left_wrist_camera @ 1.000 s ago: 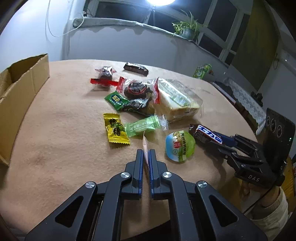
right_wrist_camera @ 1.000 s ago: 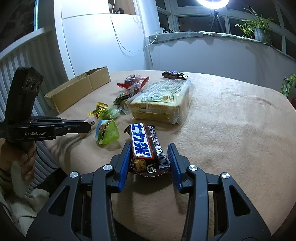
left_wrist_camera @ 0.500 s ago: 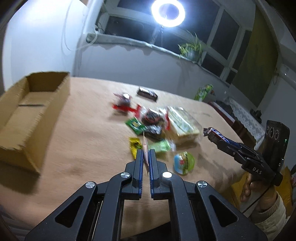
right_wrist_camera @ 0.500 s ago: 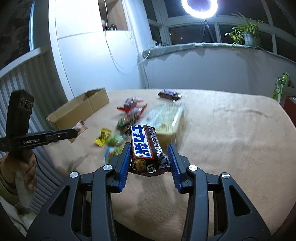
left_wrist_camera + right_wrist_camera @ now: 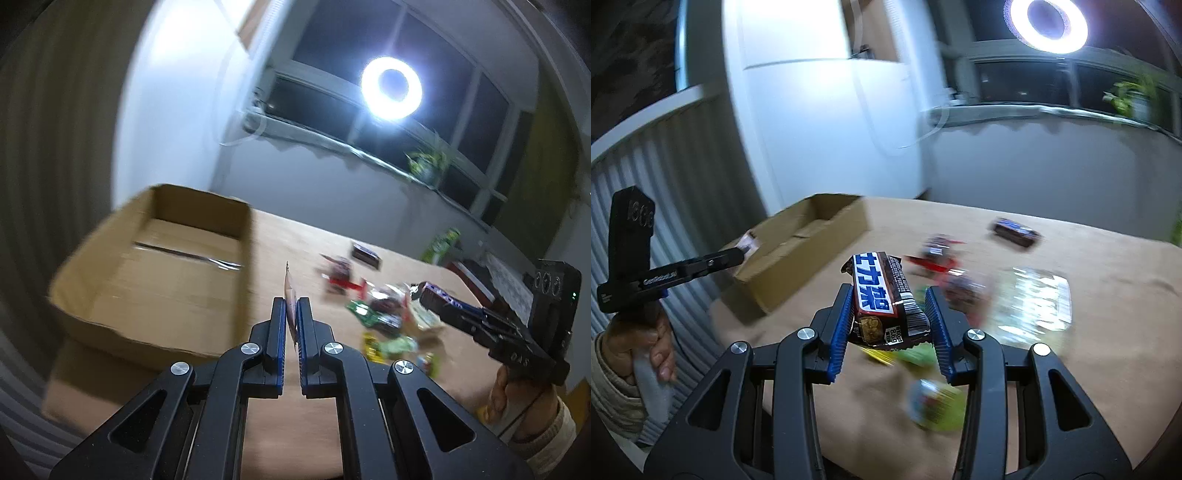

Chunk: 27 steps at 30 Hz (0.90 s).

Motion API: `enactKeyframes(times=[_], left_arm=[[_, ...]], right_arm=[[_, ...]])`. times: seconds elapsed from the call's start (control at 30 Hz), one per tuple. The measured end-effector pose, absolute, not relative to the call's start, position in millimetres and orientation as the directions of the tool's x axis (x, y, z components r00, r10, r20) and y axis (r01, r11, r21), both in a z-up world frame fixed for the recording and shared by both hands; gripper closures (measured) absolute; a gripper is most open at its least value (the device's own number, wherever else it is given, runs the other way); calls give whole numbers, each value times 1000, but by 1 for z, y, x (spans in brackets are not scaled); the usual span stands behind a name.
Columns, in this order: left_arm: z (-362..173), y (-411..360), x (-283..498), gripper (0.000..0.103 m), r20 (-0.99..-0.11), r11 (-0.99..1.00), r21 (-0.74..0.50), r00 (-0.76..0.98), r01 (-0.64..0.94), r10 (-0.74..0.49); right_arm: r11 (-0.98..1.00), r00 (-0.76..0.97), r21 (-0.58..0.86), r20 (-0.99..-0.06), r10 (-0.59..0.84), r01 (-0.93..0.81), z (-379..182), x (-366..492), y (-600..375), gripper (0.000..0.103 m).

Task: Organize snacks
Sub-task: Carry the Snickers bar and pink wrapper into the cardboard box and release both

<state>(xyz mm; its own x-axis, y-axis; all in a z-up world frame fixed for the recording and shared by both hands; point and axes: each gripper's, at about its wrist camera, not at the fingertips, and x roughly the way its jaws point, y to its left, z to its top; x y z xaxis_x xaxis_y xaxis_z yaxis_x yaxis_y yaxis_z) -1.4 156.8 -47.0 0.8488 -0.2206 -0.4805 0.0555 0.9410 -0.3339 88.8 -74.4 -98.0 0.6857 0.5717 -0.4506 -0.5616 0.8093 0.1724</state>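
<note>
My left gripper (image 5: 291, 302) is shut on a thin pale snack packet (image 5: 290, 291), held edge-on in the air beside the open cardboard box (image 5: 166, 258). In the right wrist view the left gripper (image 5: 738, 254) reaches the box's near end (image 5: 809, 251). My right gripper (image 5: 888, 299) is shut on a brown chocolate bar with a blue label (image 5: 881, 295), lifted above the table; it also shows in the left wrist view (image 5: 436, 295). Several loose snacks (image 5: 376, 310) lie on the tan tablecloth (image 5: 325, 251).
A clear bag of bread (image 5: 1030, 299) lies right of the snack pile. A dark bar (image 5: 1014, 230) lies farther back. A round green packet (image 5: 934, 406) lies near the table's front edge. A ring light (image 5: 391, 88) and a potted plant (image 5: 424, 162) are at the window.
Both grippers have lifted and swung left toward the cardboard box with their snacks held. The box now fills the left of the left wrist view. The views are motion-blurred.
</note>
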Motion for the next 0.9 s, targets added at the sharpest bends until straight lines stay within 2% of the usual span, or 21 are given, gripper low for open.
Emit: enactKeyframes(times=[0.37,0.5,0.57,0.6,0.63,0.67,0.7,0.9], left_arm=[[-55,230,5,99,-470,922,-383,871,-57,-142],[-58,240,20,97,-484,932,-355,867,-71,-118],[-63,239,28,86,-529,946,-302,847,-120,-61],[-65,240,28,70,-535,947,-293,843,-134,-46],[-67,240,26,59,-541,946,-287,840,-152,-29],[-68,240,23,40,-539,945,-286,842,-159,-21],[-68,240,21,35,-533,944,-287,846,-162,-17],[-66,232,8,34,-529,940,-306,848,-154,-34]], right_arm=[[662,530,158,-479,700,-733,-88,120,81,61],[643,520,150,-466,716,-751,-84,137,118,61],[662,537,139,-475,697,-737,-88,150,134,49],[672,540,131,-494,681,-729,-91,154,139,42],[684,553,123,-495,671,-719,-93,154,139,41],[693,567,115,-489,663,-712,-94,151,136,39],[701,576,106,-491,654,-706,-97,147,131,35],[737,603,107,-503,619,-667,-105,120,99,34]])
